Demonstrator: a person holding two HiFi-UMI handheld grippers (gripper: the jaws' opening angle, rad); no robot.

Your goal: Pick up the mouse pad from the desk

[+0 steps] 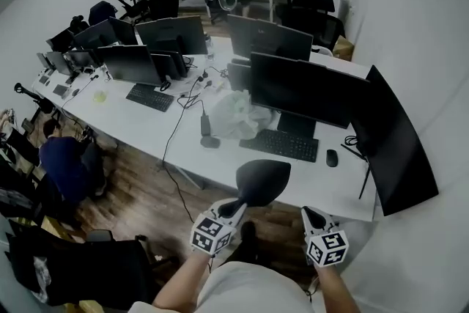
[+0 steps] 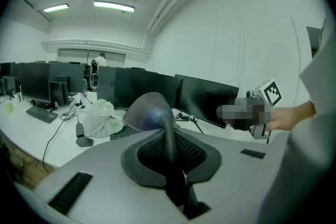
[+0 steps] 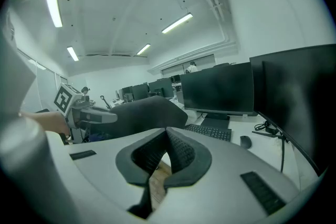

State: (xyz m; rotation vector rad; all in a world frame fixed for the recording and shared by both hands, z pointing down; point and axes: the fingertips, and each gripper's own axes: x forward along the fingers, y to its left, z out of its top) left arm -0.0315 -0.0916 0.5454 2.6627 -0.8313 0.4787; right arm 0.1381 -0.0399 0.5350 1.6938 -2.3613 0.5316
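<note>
Mouse pad [image 1: 262, 181], long white office desk [image 1: 146, 124]

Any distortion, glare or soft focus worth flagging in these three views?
Head view: heavy fisheye bending, dark corners, mouse pad still readable. Left gripper view: ceiling lights blown out; the mouse pad, close to the lens, looks soft with a bluish sheen. Right gripper view: dim overall, light strip glaring at upper left, monitors almost black.

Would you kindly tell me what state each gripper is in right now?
Left gripper: closed on the mouse pad.
Right gripper: closed, empty.
</note>
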